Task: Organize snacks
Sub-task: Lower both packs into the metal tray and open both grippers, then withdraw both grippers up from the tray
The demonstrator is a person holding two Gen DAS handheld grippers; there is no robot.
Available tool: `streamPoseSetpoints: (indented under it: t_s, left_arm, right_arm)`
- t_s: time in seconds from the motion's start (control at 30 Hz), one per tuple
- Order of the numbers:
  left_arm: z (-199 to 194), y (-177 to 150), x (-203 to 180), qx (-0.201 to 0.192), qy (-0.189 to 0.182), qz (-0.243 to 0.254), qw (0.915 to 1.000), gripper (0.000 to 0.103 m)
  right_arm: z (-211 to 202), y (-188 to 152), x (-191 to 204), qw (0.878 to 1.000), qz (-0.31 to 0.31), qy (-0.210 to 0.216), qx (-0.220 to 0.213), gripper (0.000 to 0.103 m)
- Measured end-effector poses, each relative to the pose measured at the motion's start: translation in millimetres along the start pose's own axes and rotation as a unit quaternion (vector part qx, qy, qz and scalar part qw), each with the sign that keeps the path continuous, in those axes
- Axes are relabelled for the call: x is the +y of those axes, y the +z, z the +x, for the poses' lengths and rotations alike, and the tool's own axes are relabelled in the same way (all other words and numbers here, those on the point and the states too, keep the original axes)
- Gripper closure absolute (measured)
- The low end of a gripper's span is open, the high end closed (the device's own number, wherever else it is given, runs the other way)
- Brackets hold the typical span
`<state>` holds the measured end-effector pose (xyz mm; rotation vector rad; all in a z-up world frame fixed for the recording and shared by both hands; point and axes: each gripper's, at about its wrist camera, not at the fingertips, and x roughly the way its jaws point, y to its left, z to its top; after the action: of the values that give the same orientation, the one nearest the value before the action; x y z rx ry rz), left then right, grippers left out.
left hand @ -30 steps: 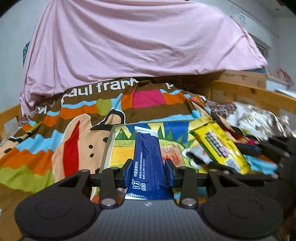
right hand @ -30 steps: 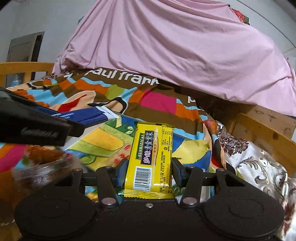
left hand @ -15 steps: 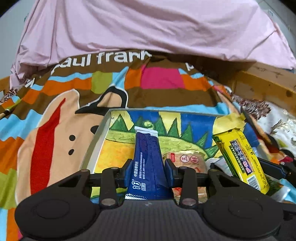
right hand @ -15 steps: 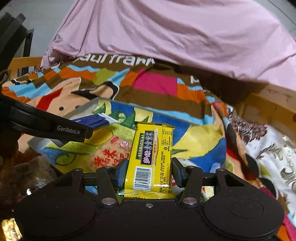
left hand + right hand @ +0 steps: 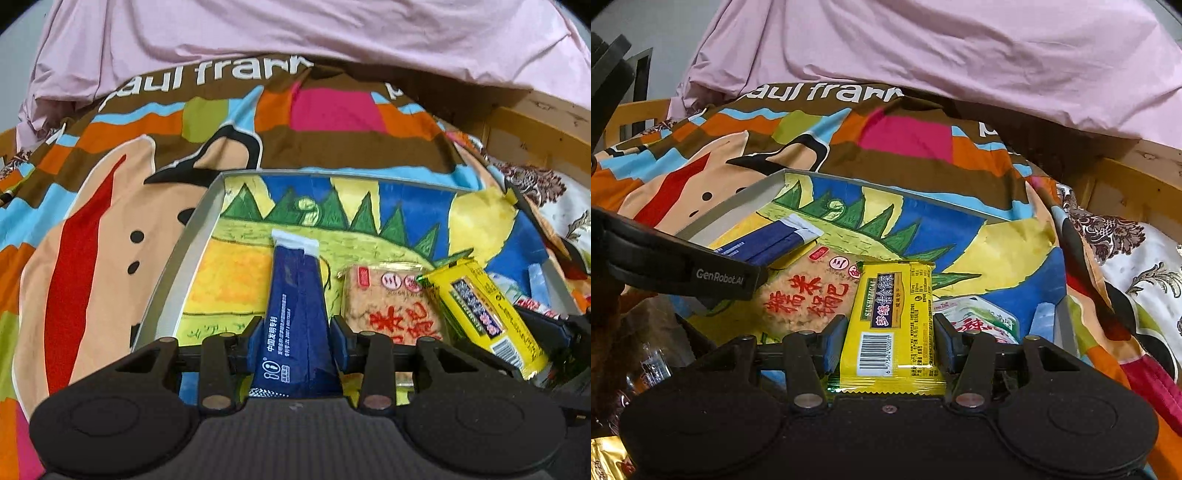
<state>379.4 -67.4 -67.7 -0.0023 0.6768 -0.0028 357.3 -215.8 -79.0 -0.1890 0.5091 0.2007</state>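
My left gripper [image 5: 295,328] is shut on a dark blue packet [image 5: 295,295] and holds it over the left half of a shallow grey tray [image 5: 184,254] lined with a colourful drawing. My right gripper [image 5: 890,332] is shut on a yellow snack bar [image 5: 892,317] over the tray [image 5: 735,206], just right of the left gripper. The yellow bar also shows in the left wrist view [image 5: 480,314]. A tan rice-cracker pack with red characters [image 5: 391,306] lies in the tray between them; it also shows in the right wrist view [image 5: 805,291].
The tray sits on a striped, colourful blanket [image 5: 110,184] on a bed. A pink sheet [image 5: 295,37] is heaped behind. A wooden bed rail [image 5: 1126,184] runs at the right. A white-green packet [image 5: 975,317] lies in the tray's right part. Crinkly wrappers [image 5: 646,350] lie at the near left.
Both grippers have moved forward and tilted down over the tray, each still holding its packet. The tan cracker pack in the tray has come into view.
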Motion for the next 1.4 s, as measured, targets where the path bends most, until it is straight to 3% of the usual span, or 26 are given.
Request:
streamPoseSetpoints:
  t_s: [0.1, 0.2, 0.33, 0.7, 0.8, 0.97, 1.4]
  left_arm:
    - [0.1, -1.7, 3.1, 0.008, -0.003, -0.012, 0.9999, 0.057]
    - [-5.5, -2.0, 10.0, 0.010, -0.006, -0.035, 0.9993, 0.043]
    - [-22.3, 1.1, 23.3, -0.002, -0.022, -0.071, 0.9972, 0.031]
    - [-121.8, -2.6, 33.9, -0.120, -0.013, -0.069, 0.9903, 0.001]
    - [-149.7, -9.1, 33.3, -0.152, -0.007, -0.057, 0.9867, 0.001]
    - [-186.2, -23.2, 38.7, -0.172, -0.003, -0.051, 0.9838, 0.001]
    - [-243.4, -71.3, 71.5, -0.179, 0.003, -0.058, 0.9822, 0.000]
  right_arm:
    - [-1.4, 0.8, 0.5, 1.000, -0.002, -0.002, -0.002, 0.045]
    - [-8.3, 2.7, -1.3, 1.000, 0.000, 0.001, -0.012, 0.034]
    - [-27.7, 9.7, -4.3, 0.999, 0.007, -0.002, -0.037, 0.026]
    - [-123.2, 19.8, -10.6, 0.991, 0.045, -0.022, -0.125, 0.006]
    - [-149.6, 16.5, -5.5, 0.989, 0.042, -0.025, -0.140, 0.002]
    - [-189.9, 7.5, -0.2, 0.986, 0.054, -0.030, -0.155, 0.001]
    - [-266.6, -30.6, 29.8, 0.982, 0.067, -0.040, -0.169, 0.001]
